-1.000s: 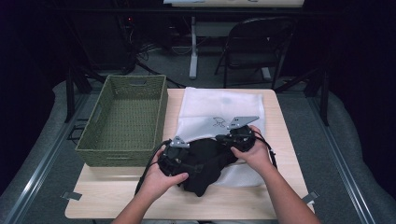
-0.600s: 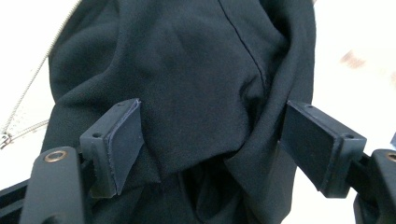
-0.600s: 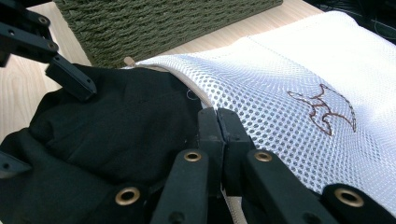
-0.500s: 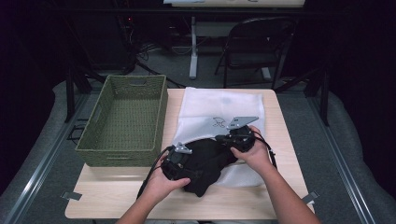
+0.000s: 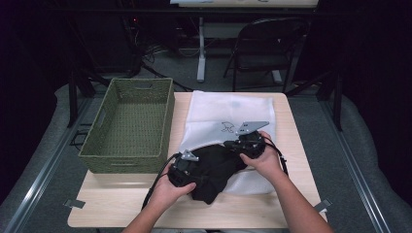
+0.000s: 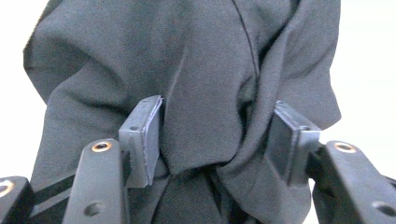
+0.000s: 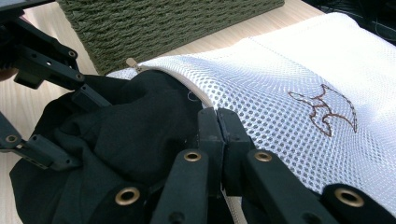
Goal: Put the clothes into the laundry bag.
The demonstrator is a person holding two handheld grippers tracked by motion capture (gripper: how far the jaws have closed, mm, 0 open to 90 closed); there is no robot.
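Left tongs straddle black garment, closing.

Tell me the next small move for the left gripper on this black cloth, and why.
Probably finish closing the left gripper. Its jaws have just been closing, and a fold of the black garment sits between them, though the pads don't yet look to be pinching it. The right gripper is shut on the white mesh bag at its zipper edge, so a firm grip should allow pushing the garment inside.
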